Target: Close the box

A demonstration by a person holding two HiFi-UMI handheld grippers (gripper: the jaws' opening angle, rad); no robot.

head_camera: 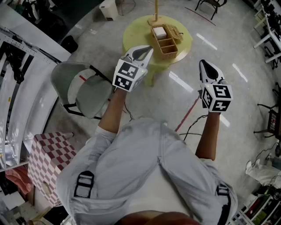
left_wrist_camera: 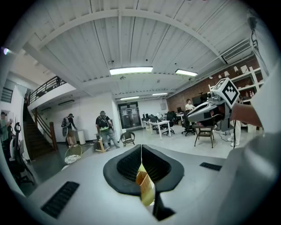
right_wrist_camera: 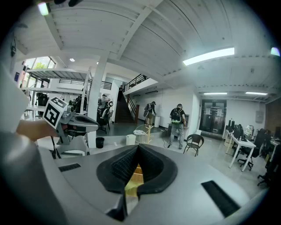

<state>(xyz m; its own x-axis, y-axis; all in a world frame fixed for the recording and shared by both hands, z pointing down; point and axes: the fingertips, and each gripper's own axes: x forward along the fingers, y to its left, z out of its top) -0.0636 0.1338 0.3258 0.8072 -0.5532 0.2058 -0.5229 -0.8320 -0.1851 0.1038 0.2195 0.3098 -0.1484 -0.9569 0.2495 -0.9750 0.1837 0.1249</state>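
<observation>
A wicker box (head_camera: 167, 44) stands on a round yellow table (head_camera: 136, 30), its lid (head_camera: 175, 31) swung open to the right. A white item (head_camera: 160, 32) lies in its far compartment. In the head view my left gripper (head_camera: 148, 49) is held out in the air just short of the table's near edge, jaws shut and empty. My right gripper (head_camera: 203, 63) hovers over the floor to the right of the table, also shut on nothing. Both gripper views look out level across the hall. A sliver of yellow and wicker shows below the left gripper's (left_wrist_camera: 141, 148) closed jaws and below the right gripper's (right_wrist_camera: 137, 147).
A grey chair (head_camera: 83, 90) stands left of the table, and a red-checked box (head_camera: 50, 151) sits at lower left. A wooden pole (head_camera: 155, 11) rises from the table. Cables and red tape (head_camera: 189, 113) cross the floor. People (right_wrist_camera: 178, 121) walk far off.
</observation>
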